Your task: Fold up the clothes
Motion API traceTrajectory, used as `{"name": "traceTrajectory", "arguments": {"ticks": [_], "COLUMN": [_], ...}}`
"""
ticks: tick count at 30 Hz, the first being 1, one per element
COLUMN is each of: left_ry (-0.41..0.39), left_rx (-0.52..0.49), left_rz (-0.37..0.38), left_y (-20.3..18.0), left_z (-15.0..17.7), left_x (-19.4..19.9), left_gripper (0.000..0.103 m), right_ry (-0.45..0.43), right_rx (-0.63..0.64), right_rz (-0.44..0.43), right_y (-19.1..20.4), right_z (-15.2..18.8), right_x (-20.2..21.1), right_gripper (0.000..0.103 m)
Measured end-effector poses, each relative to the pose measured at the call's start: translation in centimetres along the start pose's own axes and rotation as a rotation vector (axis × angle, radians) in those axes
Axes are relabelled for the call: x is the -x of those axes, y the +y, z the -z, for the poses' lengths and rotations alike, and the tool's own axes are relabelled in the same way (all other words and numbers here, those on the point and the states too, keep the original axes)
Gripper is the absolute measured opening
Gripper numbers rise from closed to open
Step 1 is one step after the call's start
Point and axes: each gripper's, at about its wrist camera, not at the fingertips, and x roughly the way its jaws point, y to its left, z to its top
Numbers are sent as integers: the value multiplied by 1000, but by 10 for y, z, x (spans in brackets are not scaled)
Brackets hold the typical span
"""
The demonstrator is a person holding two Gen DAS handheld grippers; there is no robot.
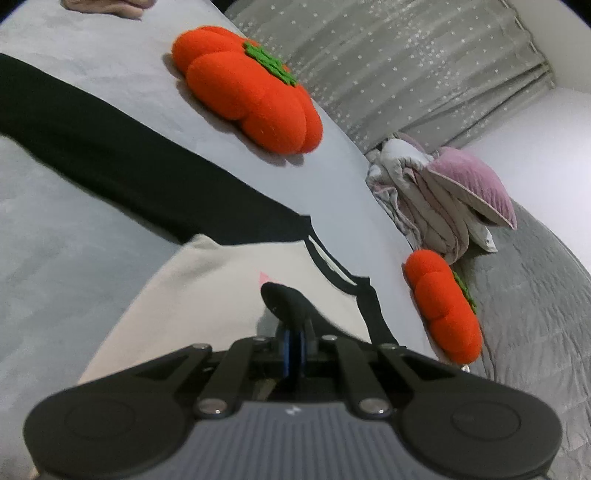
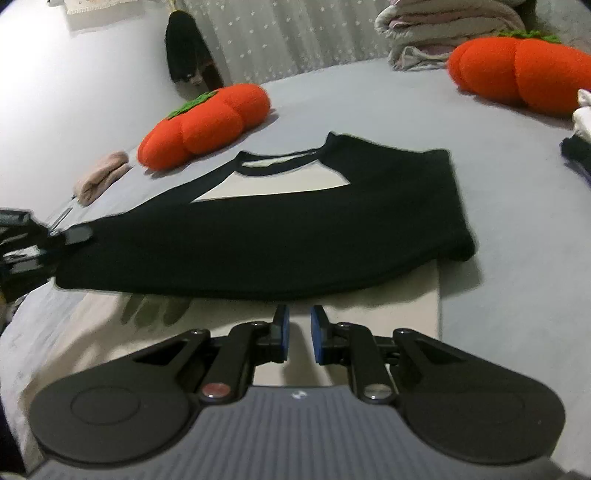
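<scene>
**Ana:** Right, eyes on the shirt [image 2: 258,236]: cream body, black raglan sleeves, black band round the neck. It lies flat on the grey bedspread [image 2: 517,206], collar at the far end, and one black sleeve is folded straight across the chest from right to left.

**Ben:** That sleeve hides most of the cream. Only a pale wedge shows under the neckline, plus the cream hem close to the right gripper [image 2: 297,334].

**Ana:** And that right gripper hangs just above the hem, blue pads apart, a clear gap between them, nothing held.

**Ben:** The left gripper [image 1: 293,334]? In its own camera the blue pads are pressed together, and a dark fold of black cloth pokes out past them. It looks clamped on the shirt's black fabric.

**Ana:** The right camera agrees: the left tool sits at the left edge, right at the sleeve's end.

**Ben:** Outward now. An orange pumpkin cushion [image 2: 205,123] with a green top rests just beyond the collar, to the left. A second pumpkin cushion [image 2: 521,79] sits far right.

**Ana:** Small rolled pink cloth [image 2: 101,175] near the left cushion. Stacked quilts [image 2: 443,33] behind the right one. Pale spotted curtain [image 2: 295,33] at the far edge.
</scene>
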Motion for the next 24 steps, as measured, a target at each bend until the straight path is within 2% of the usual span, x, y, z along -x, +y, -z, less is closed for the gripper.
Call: {"name": "traceTrajectory", "arguments": {"ticks": [7, 11, 14, 18, 24], "left_ry": [-45, -54, -56, -64, -65], "left_rx": [27, 45, 57, 75, 103], "left_rz": [-17, -37, -53, -77, -107], "left_y": [15, 25, 32, 42, 55], "left_z": [-10, -14, -16, -18, -20], "left_x": [19, 24, 28, 33, 40], "left_gripper": [5, 5, 5, 5, 5], "right_ry": [-66, -119, -143, -153, -196], "right_rx": [-185, -212, -255, -293, -459], "right_rz": [-11, 50, 60, 27, 10], "right_y": [-28, -37, -48, -56, -85], "right_z": [-2, -8, -10, -14, -18], "right_x": [-4, -3, -5, -8, 0], "right_gripper": [18, 27, 27, 27, 27]}}
